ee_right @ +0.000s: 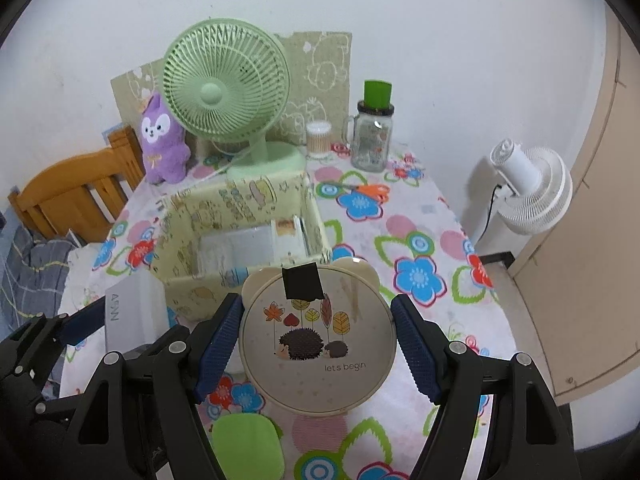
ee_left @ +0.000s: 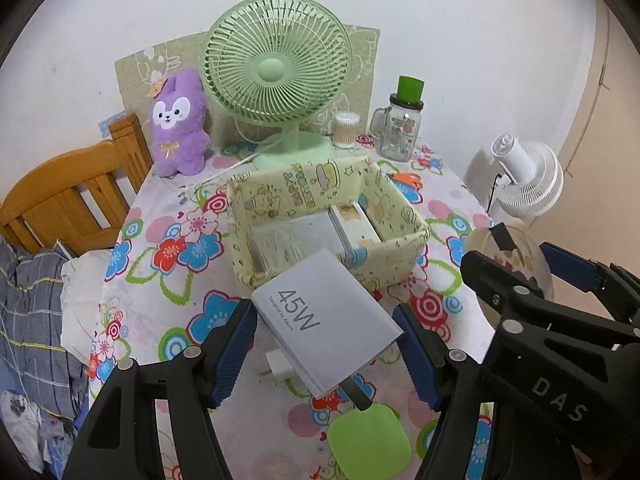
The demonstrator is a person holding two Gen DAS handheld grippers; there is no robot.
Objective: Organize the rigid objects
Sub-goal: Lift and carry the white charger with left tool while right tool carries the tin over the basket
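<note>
My left gripper (ee_left: 326,344) is shut on a white charger box marked 45W (ee_left: 326,322), held tilted above the flowered tablecloth, just in front of the yellow cartoon-print storage box (ee_left: 400,270). My right gripper (ee_right: 318,340) is shut on a round cream case with a hedgehog picture (ee_right: 318,340), also lifted off the table in front of that storage box (ee_right: 176,240). Flat white boxes (ee_left: 354,226) lie inside the storage box. The charger box (ee_right: 124,316) and the left gripper show at the left of the right wrist view; the round case (ee_left: 512,256) shows at the right of the left wrist view.
A green fan (ee_left: 276,80), a purple plush toy (ee_left: 178,124), a cotton-swab tub (ee_left: 346,130) and a glass mug jar (ee_left: 400,128) stand at the back. Orange scissors (ee_right: 368,190) lie right of the box. A green pad (ee_left: 368,440) and white plug (ee_left: 276,364) lie below. A white floor fan (ee_right: 528,188) stands right.
</note>
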